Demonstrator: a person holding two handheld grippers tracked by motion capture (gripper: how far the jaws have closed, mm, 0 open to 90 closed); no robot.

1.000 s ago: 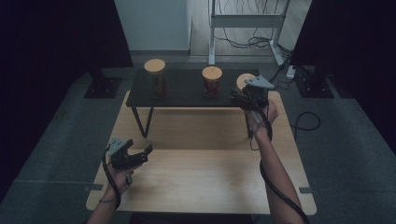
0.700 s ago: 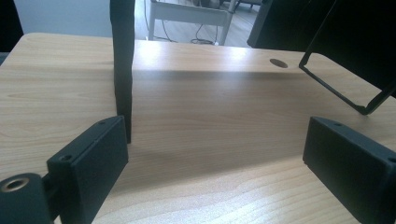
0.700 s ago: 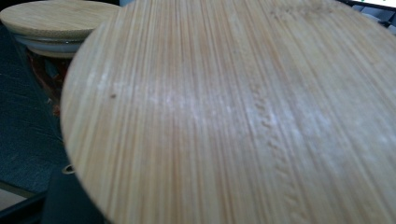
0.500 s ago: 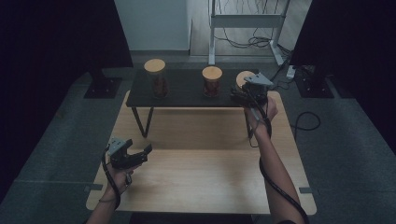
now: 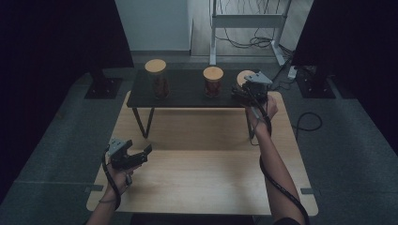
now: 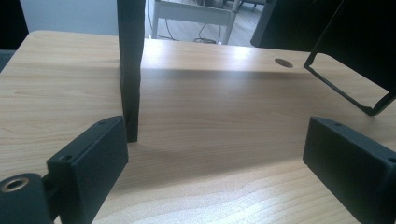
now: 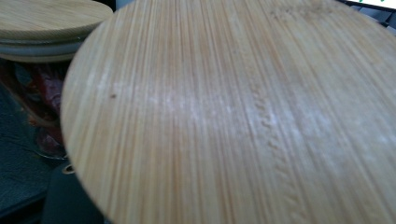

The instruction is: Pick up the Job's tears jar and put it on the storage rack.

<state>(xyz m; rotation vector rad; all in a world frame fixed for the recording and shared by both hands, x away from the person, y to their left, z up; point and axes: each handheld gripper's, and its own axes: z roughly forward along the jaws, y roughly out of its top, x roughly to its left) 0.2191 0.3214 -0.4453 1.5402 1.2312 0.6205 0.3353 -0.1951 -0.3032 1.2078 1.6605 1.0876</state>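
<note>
Three jars with bamboo lids stand on a low black shelf (image 5: 185, 95) at the back of the wooden table (image 5: 197, 183). My right gripper (image 5: 240, 92) reaches to the rightmost one and is shut at its bamboo lid (image 5: 242, 77). Seen close up in the right gripper view, the lid (image 7: 233, 116) covers the jaws, except for a dark piece at the bottom left. Whether a jar hangs under it is hidden. My left gripper (image 5: 143, 154) hovers over the table's front left, and its jaws (image 6: 215, 163) stand wide open with nothing between them.
The middle jar (image 5: 213, 82) stands close to the left of the held lid, and its own lid (image 7: 46, 21) appears in the right gripper view. The left jar (image 5: 156, 78) is farther off. A black shelf leg (image 6: 130, 70) rises just ahead of the left gripper.
The right hand has crept slightly up the picture with its grip unchanged. The left hand and its gripper have kept still.
</note>
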